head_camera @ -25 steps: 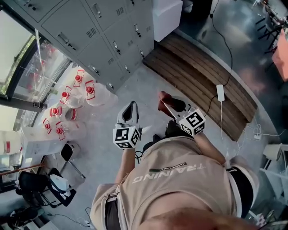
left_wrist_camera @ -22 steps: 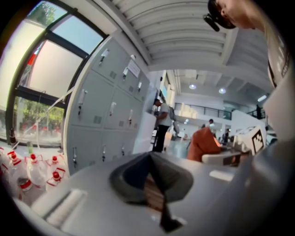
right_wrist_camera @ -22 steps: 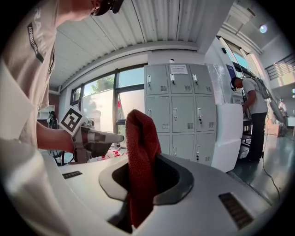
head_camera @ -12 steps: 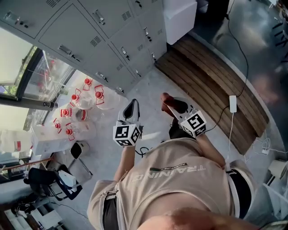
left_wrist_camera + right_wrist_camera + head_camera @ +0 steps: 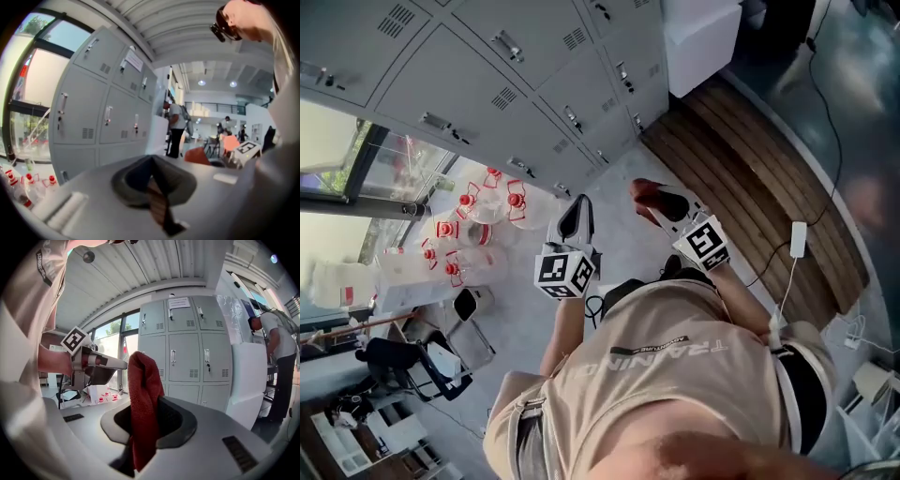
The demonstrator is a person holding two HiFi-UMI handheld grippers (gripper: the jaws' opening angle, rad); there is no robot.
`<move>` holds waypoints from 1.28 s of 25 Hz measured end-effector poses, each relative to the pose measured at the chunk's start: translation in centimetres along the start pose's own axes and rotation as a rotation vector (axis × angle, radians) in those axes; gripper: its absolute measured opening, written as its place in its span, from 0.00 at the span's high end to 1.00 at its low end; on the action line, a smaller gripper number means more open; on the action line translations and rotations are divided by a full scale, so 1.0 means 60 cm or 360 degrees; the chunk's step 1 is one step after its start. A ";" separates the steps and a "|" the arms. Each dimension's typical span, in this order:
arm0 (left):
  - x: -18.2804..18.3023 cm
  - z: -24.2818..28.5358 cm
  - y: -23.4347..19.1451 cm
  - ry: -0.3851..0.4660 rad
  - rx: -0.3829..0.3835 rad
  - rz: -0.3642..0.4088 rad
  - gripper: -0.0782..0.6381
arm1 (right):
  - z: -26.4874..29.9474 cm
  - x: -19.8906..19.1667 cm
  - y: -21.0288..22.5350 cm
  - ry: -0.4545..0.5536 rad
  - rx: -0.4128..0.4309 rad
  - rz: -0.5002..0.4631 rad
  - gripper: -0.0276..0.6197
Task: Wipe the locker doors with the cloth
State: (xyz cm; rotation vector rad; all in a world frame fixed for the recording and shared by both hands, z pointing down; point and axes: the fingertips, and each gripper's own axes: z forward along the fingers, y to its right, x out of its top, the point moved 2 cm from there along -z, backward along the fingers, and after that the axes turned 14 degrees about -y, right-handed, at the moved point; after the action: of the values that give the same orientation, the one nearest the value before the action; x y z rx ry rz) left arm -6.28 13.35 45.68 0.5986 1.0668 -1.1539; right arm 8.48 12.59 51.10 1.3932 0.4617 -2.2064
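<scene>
The right hand-held gripper [image 5: 656, 204] pinches a fuzzy red terry cloth [image 5: 143, 390], bunched upright and clear of the smooth grey metal locker doors [image 5: 502, 89] with slotted vents, the left hand-held gripper [image 5: 575, 214] is closed on nothing, and the beige shirt [image 5: 675, 384] reads "TRAINING".

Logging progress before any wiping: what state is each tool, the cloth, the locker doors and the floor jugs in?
left tool: shut, empty.
right tool: shut on the cloth.
cloth: bunched between the jaws, not touching the lockers.
locker doors: all in view closed.
jugs: red caps on.
</scene>
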 end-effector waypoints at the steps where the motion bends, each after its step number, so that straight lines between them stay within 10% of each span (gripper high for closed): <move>1: -0.001 0.007 -0.005 -0.0002 0.0017 -0.0020 0.88 | 0.006 0.000 0.006 -0.0011 0.0018 -0.0013 0.86; 21: 0.145 0.161 -0.203 0.0151 -0.0030 0.0062 0.88 | 0.207 0.146 0.143 -0.0047 -0.0081 -0.0007 0.86; 32: 0.162 0.213 -0.348 0.0128 0.0032 -0.0025 0.88 | 0.372 0.200 0.132 -0.0117 0.0085 -0.0146 0.86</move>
State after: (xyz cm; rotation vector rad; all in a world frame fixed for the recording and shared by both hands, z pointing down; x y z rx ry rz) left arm -20.89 -8.58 44.90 0.6582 1.1314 -1.1637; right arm -7.92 -8.18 49.49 1.3373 0.4519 -2.3505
